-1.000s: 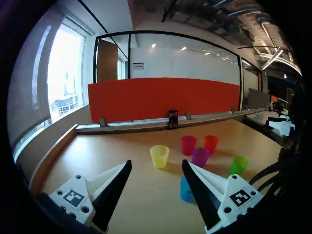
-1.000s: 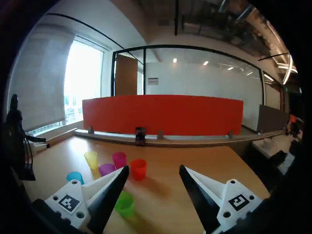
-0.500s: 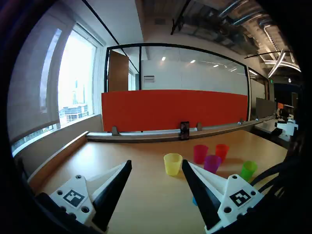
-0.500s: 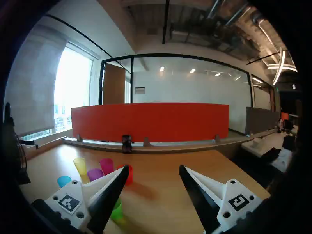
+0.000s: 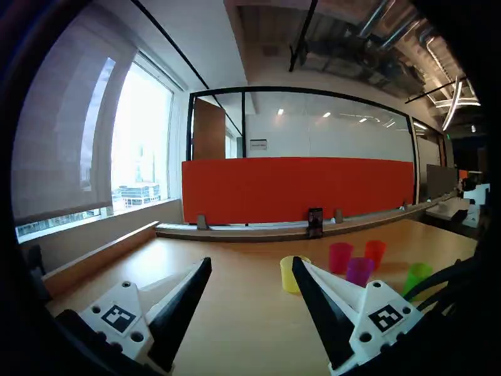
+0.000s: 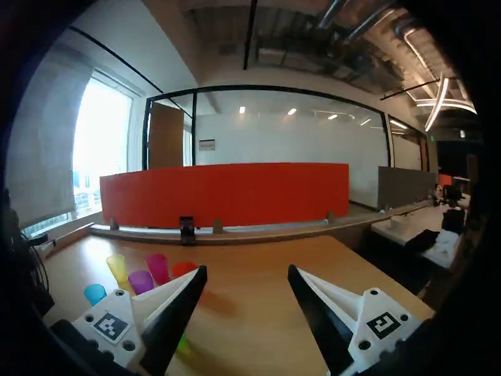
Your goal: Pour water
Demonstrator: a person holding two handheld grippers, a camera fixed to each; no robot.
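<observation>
I'm holding my left tool [image 5: 250,260] wide and empty, with the yellow cup [image 5: 287,276] standing beyond it. My right tool [image 6: 246,268] is gaping too.

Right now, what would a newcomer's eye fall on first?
The long red partition along the table's far edge stands out first, with a bright window to its left. Next come the coloured cups, clustered on the table to the right of the left gripper and to the left of the right gripper. Both grippers are open and empty.
</observation>
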